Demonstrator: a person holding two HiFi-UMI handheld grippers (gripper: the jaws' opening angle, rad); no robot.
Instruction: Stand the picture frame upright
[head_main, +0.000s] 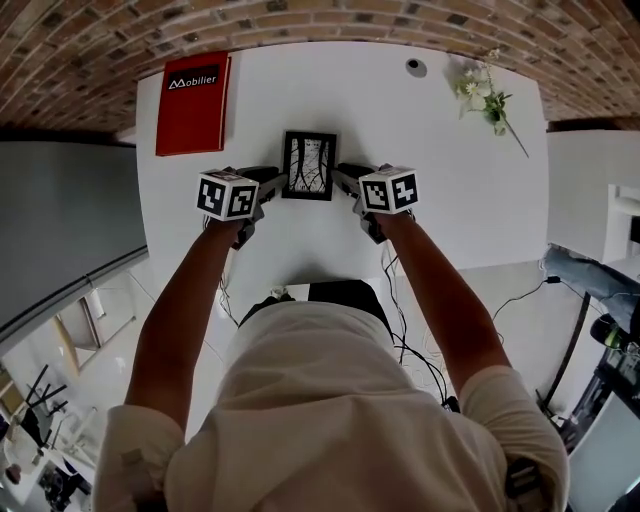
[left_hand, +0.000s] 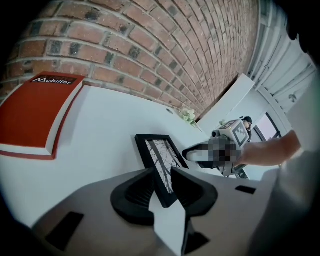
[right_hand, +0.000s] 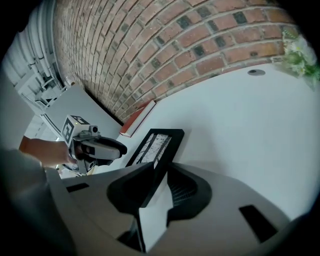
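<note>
Position check: the picture frame (head_main: 309, 165) sits mid-counter (head_main: 450, 210) between the two tools, with its printed face toward the person. On the left tool (left_hand: 162, 171) the jaws are apart. The frame's left edge and near lower corner lie between them, and a sliver of white counter shows beside the frame inside the gap, so no clamp is seen. On the right tool (right_hand: 156, 172) the jaws are likewise apart around the frame's right edge, with bare counter visible between the frame and the right-hand pad. Contact with the other pad cannot be resolved. The frame reads as tilted rather than flat. Its bottom edge is hidden by the tool bodies in both gripper views and too small to judge in the head view. A red book (head_main: 193, 103) lies well left of the frame and is clipped by the lens edge in the left gripper view. A flower sprig (head_main: 487, 100) lies far right near the brick wall (head_main: 300, 15). A small round item (head_main: 416, 67) by the wall cannot be identified.
</note>
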